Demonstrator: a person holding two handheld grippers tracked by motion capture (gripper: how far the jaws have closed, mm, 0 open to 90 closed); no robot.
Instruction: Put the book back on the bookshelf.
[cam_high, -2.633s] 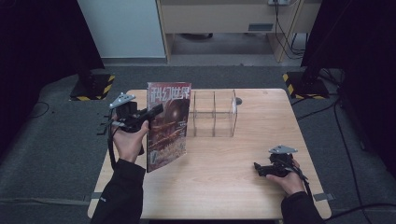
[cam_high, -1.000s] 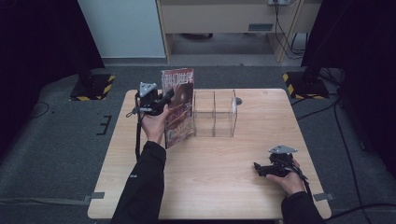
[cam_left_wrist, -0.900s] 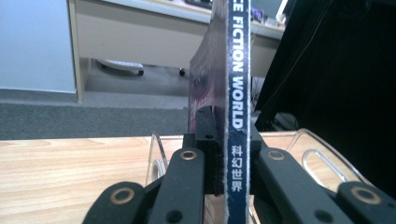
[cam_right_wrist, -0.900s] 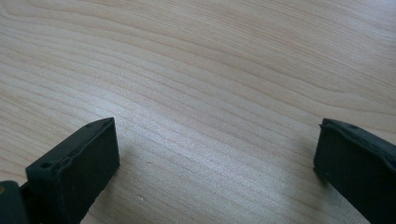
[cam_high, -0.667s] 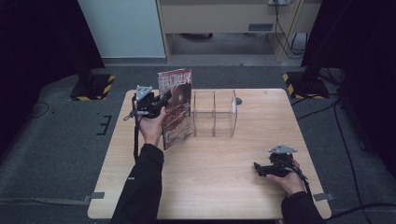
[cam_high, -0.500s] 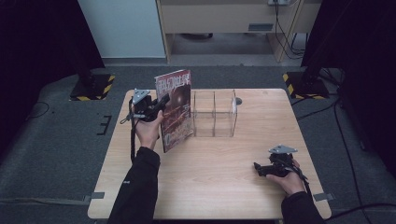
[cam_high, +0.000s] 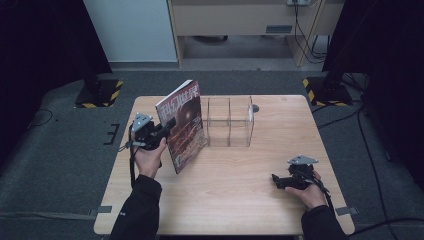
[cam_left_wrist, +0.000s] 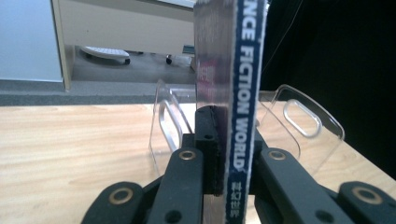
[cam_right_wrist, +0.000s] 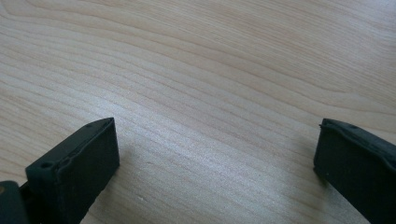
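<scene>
A magazine with a dark red cover (cam_high: 184, 125) stands upright and tilted at the table's left middle, held by its spine edge in my left gripper (cam_high: 169, 125). In the left gripper view the blue spine (cam_left_wrist: 243, 93) reading "SCIENCE FICTION WORLD" runs straight up between the jaws of the left gripper (cam_left_wrist: 231, 140), which are shut on it. Just right of the magazine stands a clear acrylic divider rack (cam_high: 229, 121), its rounded panels (cam_left_wrist: 299, 121) showing behind the spine. My right gripper (cam_high: 278, 181) rests near the table's front right, and the right gripper (cam_right_wrist: 215, 154) has its jaws wide open over bare wood.
The wooden table (cam_high: 240, 200) has bare surface across its front and middle. A small round metal fitting (cam_high: 255, 107) sits behind the rack. Beyond the far edge are a cabinet (cam_high: 240, 20), cables and two yellow-black striped stand bases (cam_high: 100, 92).
My left gripper has carried the magazine leftward and a little lower, away from the rack, tilting it more. The right gripper has stayed where it was.
</scene>
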